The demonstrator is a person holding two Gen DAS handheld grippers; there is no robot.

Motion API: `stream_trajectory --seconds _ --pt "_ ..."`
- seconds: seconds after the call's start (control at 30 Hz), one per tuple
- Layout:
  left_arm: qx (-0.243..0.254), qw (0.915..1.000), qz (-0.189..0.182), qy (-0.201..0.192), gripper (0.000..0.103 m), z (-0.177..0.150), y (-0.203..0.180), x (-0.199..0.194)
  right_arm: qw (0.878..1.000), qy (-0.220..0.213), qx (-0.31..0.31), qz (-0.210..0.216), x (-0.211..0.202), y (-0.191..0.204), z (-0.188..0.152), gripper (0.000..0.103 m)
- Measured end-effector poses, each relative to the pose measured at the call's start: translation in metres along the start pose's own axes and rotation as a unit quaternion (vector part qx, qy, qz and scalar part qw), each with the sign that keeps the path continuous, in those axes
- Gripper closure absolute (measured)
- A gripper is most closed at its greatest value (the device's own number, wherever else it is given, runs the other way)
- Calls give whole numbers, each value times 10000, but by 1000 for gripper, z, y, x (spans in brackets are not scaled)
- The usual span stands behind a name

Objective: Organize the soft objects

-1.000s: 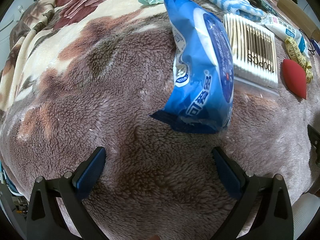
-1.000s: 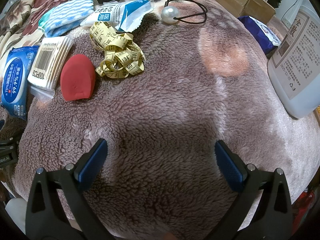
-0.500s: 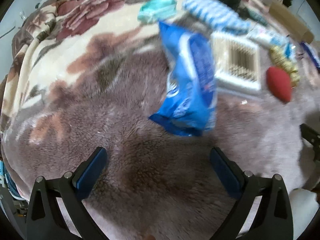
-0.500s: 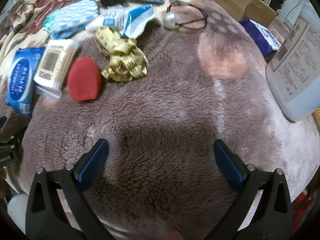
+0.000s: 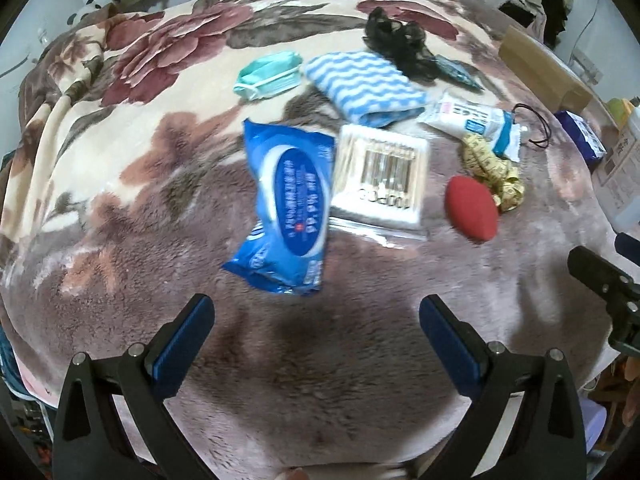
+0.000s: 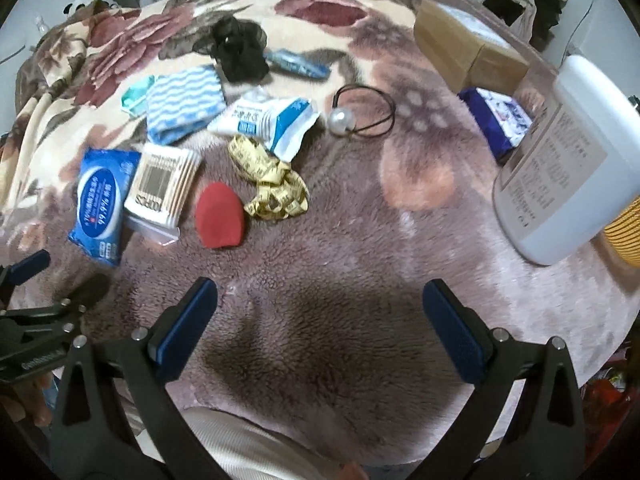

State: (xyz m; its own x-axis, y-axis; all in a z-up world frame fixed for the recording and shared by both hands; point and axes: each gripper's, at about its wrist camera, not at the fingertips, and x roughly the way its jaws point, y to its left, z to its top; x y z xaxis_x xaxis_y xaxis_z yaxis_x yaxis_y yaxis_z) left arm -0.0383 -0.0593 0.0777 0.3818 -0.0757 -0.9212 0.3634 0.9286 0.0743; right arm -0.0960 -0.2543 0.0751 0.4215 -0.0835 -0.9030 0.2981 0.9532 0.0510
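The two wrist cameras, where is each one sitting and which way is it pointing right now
Left wrist: behind the open left gripper, above the blanket, facing the blue wipes pack; right gripper at its right edge.
Right wrist: behind the open right gripper, facing the red sponge.
Shared: wipes, cotton swabs, sponge, yellow tape measure.

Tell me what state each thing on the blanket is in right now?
left gripper: open, empty
right gripper: open, empty
wet wipes pack: lying flat, flap closed
cotton swab bag: lying flat, sealed
tape measure: loosely tangled
striped cloth: folded
hair tie: lying loose
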Motion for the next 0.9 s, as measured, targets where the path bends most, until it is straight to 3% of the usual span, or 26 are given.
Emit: stream_trajectory --seconds 0.9 --pt "-219 9996 -181 10 0 6 -6 -1 10000 -48 -12 86 -14 -6 -15 0"
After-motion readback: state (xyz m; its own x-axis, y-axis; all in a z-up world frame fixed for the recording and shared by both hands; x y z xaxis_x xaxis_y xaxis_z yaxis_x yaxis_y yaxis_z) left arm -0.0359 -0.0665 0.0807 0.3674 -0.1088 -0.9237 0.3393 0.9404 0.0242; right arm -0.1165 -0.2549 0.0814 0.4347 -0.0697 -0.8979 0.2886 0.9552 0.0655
